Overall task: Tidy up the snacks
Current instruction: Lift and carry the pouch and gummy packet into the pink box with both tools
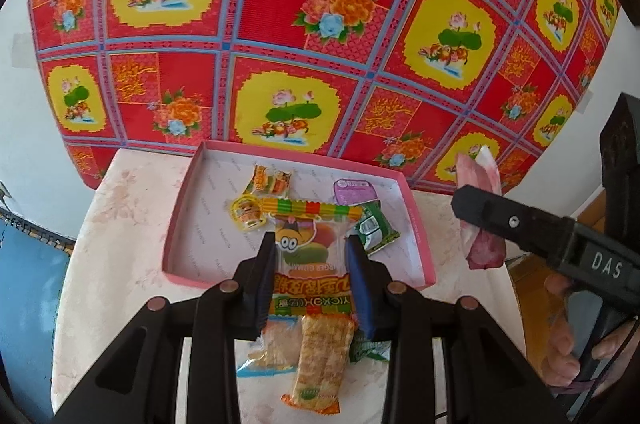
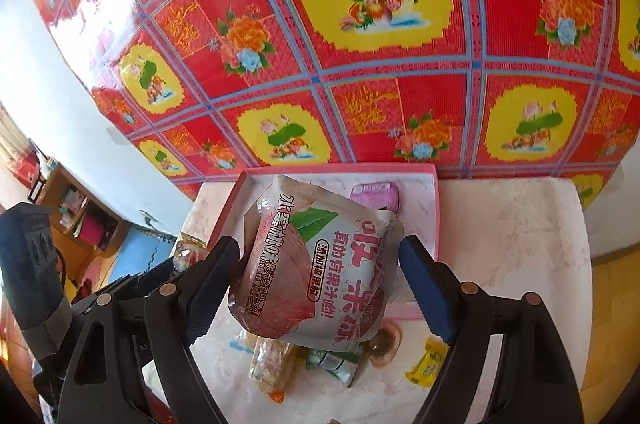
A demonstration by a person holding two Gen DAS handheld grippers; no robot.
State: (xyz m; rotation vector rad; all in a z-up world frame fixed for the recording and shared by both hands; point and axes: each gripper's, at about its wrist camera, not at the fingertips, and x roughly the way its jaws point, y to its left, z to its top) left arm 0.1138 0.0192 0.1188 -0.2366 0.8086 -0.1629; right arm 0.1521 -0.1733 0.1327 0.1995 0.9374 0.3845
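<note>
Left gripper (image 1: 311, 244): your fingers are clamped on the gummy packet (image 1: 310, 264), squeezing its middle while its striped top hangs over the pink tray (image 1: 416, 224). The wrapper is thin and slick, so it could slide out before you have it over a free spot.
Pink tray: it sits on the surface (image 1: 120, 216) at the far edge, against the red patterned sheet (image 1: 320, 24), and already holds several small sweets and a purple cup (image 1: 352, 190). Drop the packet from too high and it may land on them or knock the green wrapper (image 1: 374, 226).
Loose snacks below: the wafer bar (image 1: 320, 356) lies just under your left hand; a low sweep could push it off the near edge.
Right gripper (image 2: 320, 268): your fingers are spread wide on the pink jelly pouch (image 2: 316, 264), which sits tilted between them over the tray's near wall. The right-hand pad looks barely on it, so the pouch may twist free.
Both hands: they approach the same tray together and could collide.
</note>
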